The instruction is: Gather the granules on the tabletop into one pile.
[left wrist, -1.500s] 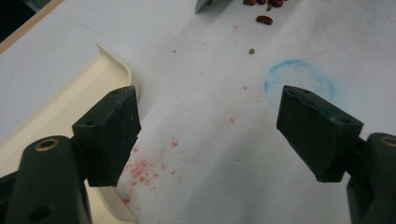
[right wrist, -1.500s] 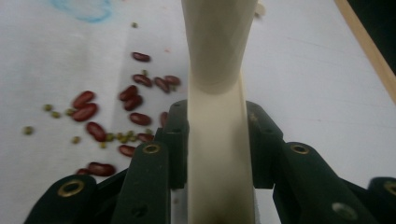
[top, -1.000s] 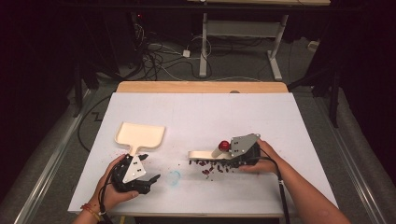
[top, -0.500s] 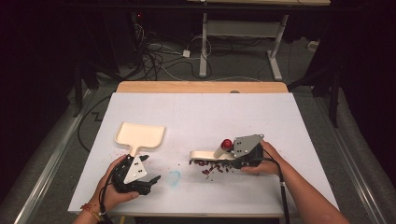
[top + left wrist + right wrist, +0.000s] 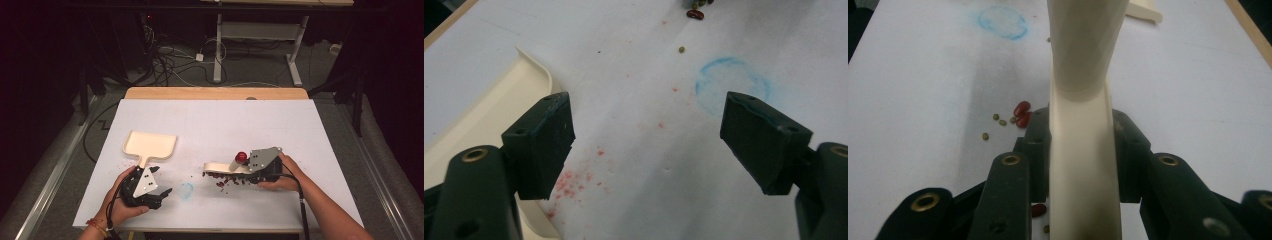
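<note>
In the high view, my right gripper [image 5: 248, 173] is shut on the handle of a cream brush [image 5: 220, 167] with a red knob [image 5: 241, 157]. The brush lies low over a scatter of red and green beans [image 5: 225, 181]. In the right gripper view the cream handle [image 5: 1083, 85] runs up between the jaws of that gripper [image 5: 1082, 150], with beans [image 5: 1022, 114] to its left. A cream dustpan [image 5: 150, 145] lies at the left, its handle pointing at my left gripper [image 5: 161, 181]. The left gripper [image 5: 646, 135] stands open and empty, with the dustpan's rim [image 5: 536, 67] beside one jaw.
A blue chalk ring [image 5: 186, 190] marks the white table [image 5: 215, 120] between the two grippers, and it also appears as a blue ring [image 5: 732, 85] ahead of the left jaws. Faint red specks dot the surface near the pan. Cables and a desk frame lie on the floor beyond the far edge.
</note>
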The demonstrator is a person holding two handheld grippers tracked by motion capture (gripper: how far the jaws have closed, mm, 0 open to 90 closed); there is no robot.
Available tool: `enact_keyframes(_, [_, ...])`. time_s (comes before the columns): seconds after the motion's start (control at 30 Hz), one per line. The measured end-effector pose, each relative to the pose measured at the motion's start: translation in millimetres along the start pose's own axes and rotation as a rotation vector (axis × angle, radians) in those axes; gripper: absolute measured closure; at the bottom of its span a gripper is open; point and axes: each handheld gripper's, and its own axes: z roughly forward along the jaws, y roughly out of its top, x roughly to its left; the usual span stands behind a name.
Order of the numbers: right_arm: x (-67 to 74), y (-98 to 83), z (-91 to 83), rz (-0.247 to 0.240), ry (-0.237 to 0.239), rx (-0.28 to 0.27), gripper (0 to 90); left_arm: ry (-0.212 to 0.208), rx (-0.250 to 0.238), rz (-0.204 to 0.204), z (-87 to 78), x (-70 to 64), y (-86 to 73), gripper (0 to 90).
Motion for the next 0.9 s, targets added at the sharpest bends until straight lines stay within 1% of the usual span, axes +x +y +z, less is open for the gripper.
enact_keyframes(0.03, [-0.8,0.1,-0.7,0.009,0.002,-0.002,67.3,0.001,-0.001,0.0,-0.2,0.2,-0.1,20.9])
enact_keyframes(0.13, [-2.9,2.5,-4.3,0.042,-0.02,-0.003,67.4,0.002,-0.001,0.0,-0.4,0.6,-0.2,20.9])
enact_keyframes(0.2, [-3.4,6.3,-8.4,0.05,-0.034,0.002,67.5,0.003,0.001,0.001,-0.3,0.7,-0.3,20.9])
enact_keyframes(0.23, [-4.3,10.3,-13.5,0.063,-0.029,-0.019,67.5,0.002,0.001,0.001,-0.2,0.7,-0.3,20.9])
enact_keyframes(0.3, [-4.4,12.3,-16.5,0.066,-0.028,-0.027,67.5,0.001,0.002,0.001,0.1,0.8,-0.3,20.9])
enact_keyframes(0.37, [-3.9,16.6,-21.6,0.063,-0.04,-0.033,67.5,0.001,0.003,0.001,0.2,0.7,-0.3,20.9])
enact_keyframes(0.4, [-2.9,19.9,-27.2,0.066,-0.034,-0.043,67.4,0.001,0.003,0.002,0.2,0.7,-0.2,20.9])
enact_keyframes(0.43, [-2.9,19.9,-27.2,0.066,-0.034,-0.043,67.4,0.0,0.003,0.002,0.3,0.7,-0.2,20.9])
enact_keyframes(0.5, [-0.4,22.9,-32.4,0.072,-0.009,-0.053,67.5,-0.001,0.005,0.003,0.6,0.7,-0.2,20.9])
enact_keyframes(0.57, [4.0,26.7,-36.7,0.075,0.012,-0.044,67.5,-0.002,0.007,0.002,1.0,0.8,-0.1,20.9])
enact_keyframes(0.6, [9.7,29.6,-40.0,0.073,0.051,-0.031,67.5,-0.002,0.008,0.003,1.0,0.7,0.0,20.9])
enact_keyframes(0.63, [9.7,29.6,-40.0,0.073,0.051,-0.031,67.5,-0.004,0.008,0.003,1.0,0.6,0.0,20.9])
enact_keyframes(0.67, [12.5,30.3,-40.9,0.073,0.074,-0.026,67.5,-0.004,0.008,0.003,1.0,0.6,0.1,20.9])
enact_keyframes(0.7, [18.3,30.7,-40.5,0.07,0.12,-0.02,67.4,-0.003,0.009,0.003,1.1,0.6,0.2,20.9])
enact_keyframes(0.73, [18.3,30.7,-40.5,0.07,0.12,-0.02,67.4,-0.005,0.009,0.003,1.2,0.6,0.2,20.9])
enact_keyframes(0.77, [21.5,31.0,-39.2,0.073,0.138,-0.015,67.5,-0.006,0.01,0.002,1.3,0.6,0.3,20.9])
enact_keyframes(0.8, [24.4,31.0,-37.4,0.071,0.16,-0.005,67.4,-0.007,0.012,0.003,1.6,0.6,0.4,20.9])
enact_keyframes(0.83, [29.5,31.2,-33.1,0.082,0.193,0.018,67.5,-0.008,0.013,0.004,1.8,0.6,0.5,20.9])
enact_keyframes(0.87, [29.5,31.2,-33.1,0.082,0.193,0.018,67.5,-0.009,0.013,0.005,2.0,0.5,0.6,20.9])
enact_keyframes(0.9, [32.7,30.5,-28.9,0.104,0.232,0.042,67.5,-0.01,0.012,0.005,2.0,0.4,0.7,20.9])
